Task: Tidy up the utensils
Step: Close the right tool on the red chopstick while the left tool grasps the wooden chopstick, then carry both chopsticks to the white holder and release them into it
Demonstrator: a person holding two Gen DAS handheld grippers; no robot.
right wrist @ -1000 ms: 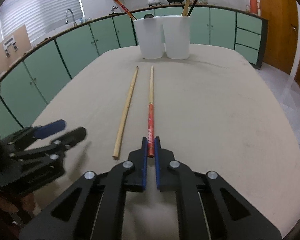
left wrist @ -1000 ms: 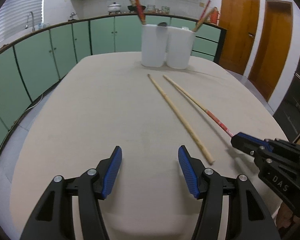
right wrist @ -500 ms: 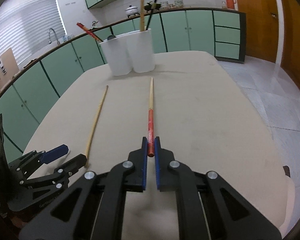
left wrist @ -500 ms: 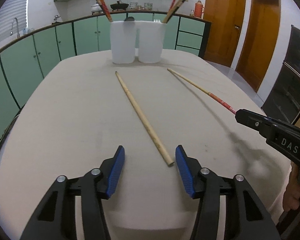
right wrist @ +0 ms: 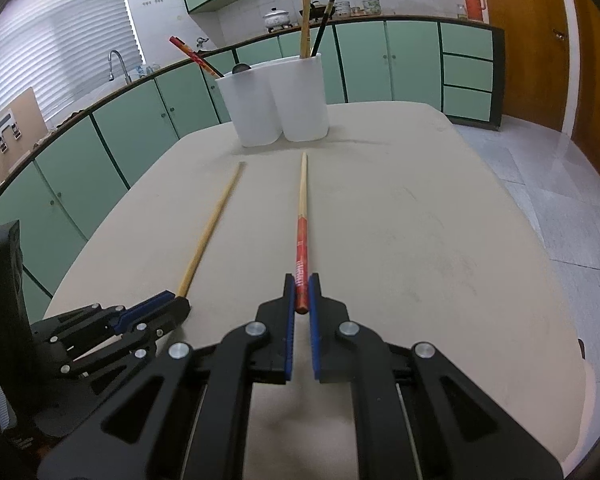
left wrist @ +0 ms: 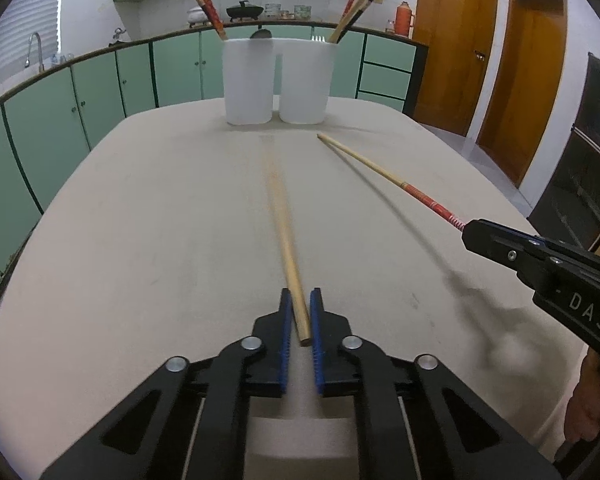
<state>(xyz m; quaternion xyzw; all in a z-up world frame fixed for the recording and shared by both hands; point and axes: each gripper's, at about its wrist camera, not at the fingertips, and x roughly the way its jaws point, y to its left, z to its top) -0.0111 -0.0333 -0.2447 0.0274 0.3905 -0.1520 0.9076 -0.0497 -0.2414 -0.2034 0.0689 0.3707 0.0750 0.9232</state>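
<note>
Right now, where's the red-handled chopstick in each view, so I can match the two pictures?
Left wrist view: the red-handled chopstick runs diagonally at right, its red end in the right gripper.
Right wrist view: it runs up the centre, clamped between that gripper's jaws.
Shared landmark: the two white holders beyond its tip.

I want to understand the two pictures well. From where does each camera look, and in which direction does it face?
Left wrist: on the left gripper, looking along its fingers over the table to the white holders; its jaws have just closed on the plain chopstick; a hand shows at the right.
Right wrist: on the right gripper, facing the same holders, shut on the red chopstick.
Shared: both chopsticks, holders, table, and each sees the other gripper.
</note>
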